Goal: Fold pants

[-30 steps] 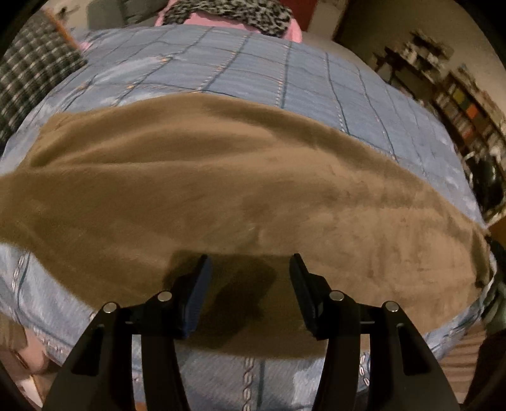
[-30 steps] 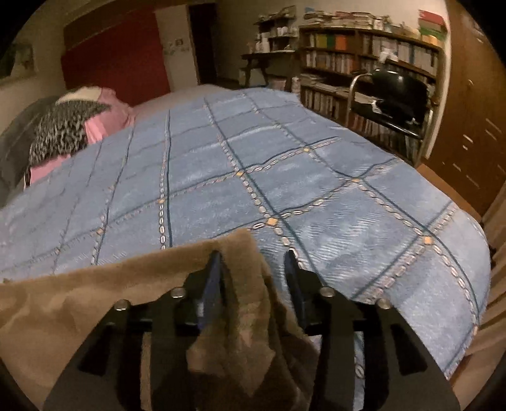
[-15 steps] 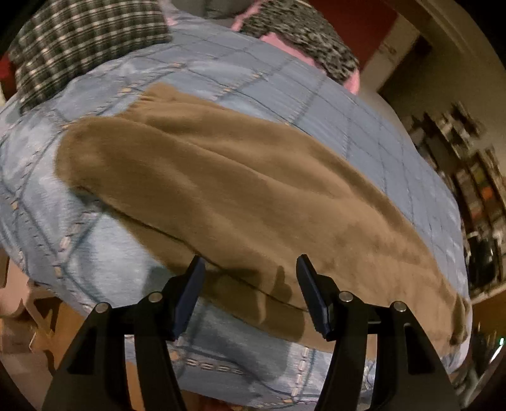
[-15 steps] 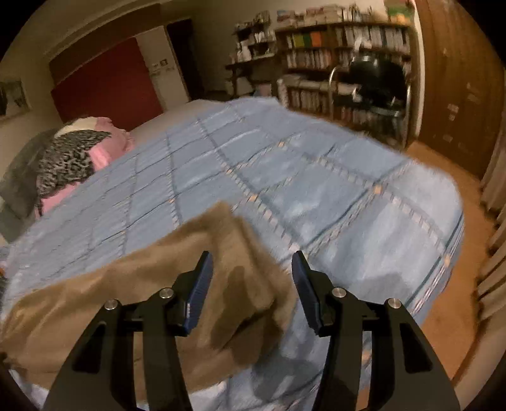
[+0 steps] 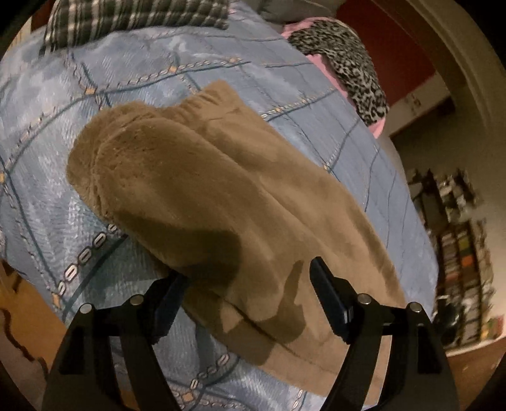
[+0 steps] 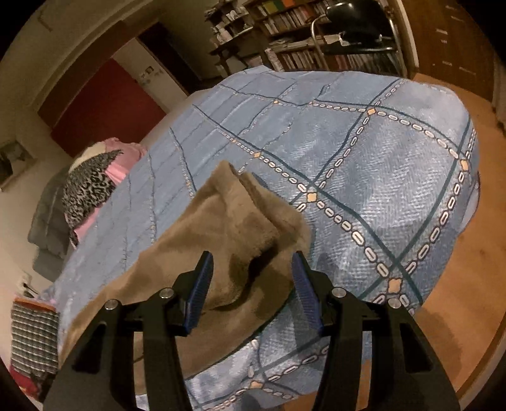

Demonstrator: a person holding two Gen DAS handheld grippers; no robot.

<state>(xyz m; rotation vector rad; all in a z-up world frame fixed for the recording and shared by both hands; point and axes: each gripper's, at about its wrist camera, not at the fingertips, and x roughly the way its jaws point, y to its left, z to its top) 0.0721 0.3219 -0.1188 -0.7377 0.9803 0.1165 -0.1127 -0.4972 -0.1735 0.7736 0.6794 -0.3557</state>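
Observation:
The brown fleece pants (image 5: 221,202) lie folded lengthwise along the near edge of a bed with a blue checked bedspread (image 5: 151,69). The elastic waistband end shows at the upper left in the left wrist view. My left gripper (image 5: 249,284) is open and empty, its jaws spread just above the pants' near edge. In the right wrist view the leg-cuff end of the pants (image 6: 240,218) lies rumpled with one cuff curled up. My right gripper (image 6: 253,278) is open and empty, hovering over that end.
A leopard-print and pink pile (image 5: 354,63) and a plaid cloth (image 5: 132,19) lie at the head of the bed. Bookshelves (image 6: 303,34) and a black chair (image 6: 357,25) stand beyond the bedspread (image 6: 379,158). Wooden floor (image 6: 458,284) lies beside the bed. Folded striped cloth (image 6: 31,335) sits lower left.
My right gripper opened, let go of the cuff end and pulled back above it. My left gripper, open throughout, swung left toward the waistband end of the pants.

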